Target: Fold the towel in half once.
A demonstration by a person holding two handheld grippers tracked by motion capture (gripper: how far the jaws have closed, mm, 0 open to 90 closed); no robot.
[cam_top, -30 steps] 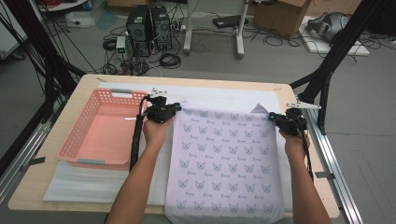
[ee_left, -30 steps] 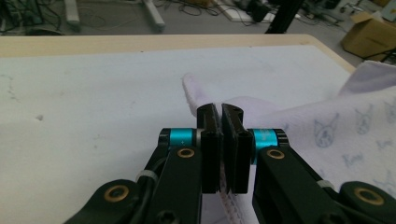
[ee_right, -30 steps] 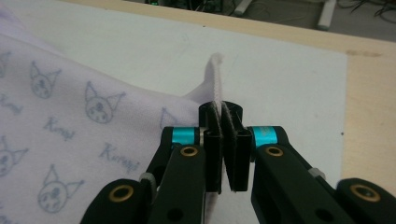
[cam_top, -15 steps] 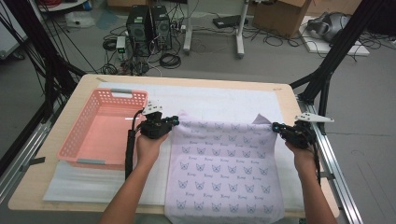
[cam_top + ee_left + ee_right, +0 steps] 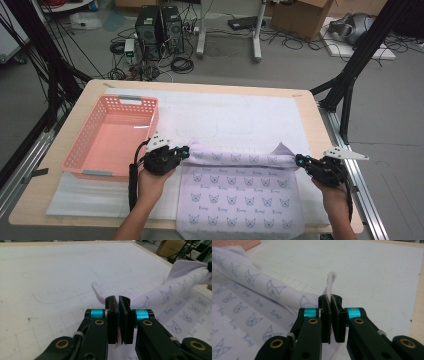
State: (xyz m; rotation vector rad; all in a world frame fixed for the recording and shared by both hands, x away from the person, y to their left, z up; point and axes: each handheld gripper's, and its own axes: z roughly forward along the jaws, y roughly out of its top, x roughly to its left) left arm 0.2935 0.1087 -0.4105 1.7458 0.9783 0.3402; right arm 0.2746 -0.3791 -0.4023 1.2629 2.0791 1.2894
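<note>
the cloth (image 5: 240,195) lies on the white mat (image 5: 240,117), its far edge lifted into a rolled fold that runs 9 to 3 o'clock across the table. the left gripper (image 5: 186,150) is clamped tight on the fold's 9 o'clock corner, the right gripper (image 5: 298,160) on its 3 o'clock corner — each has fabric pinched between closed jaws. the rest of the cloth stretches toward 6 o'clock, flat, reaching the near table edge. so the fold likely has to travel toward 6 o'clock, both hands level, long axis kept crosswise. the pink basket (image 5: 80,155) sits at 9 o'clock of the left gripper — just beside it.
</note>
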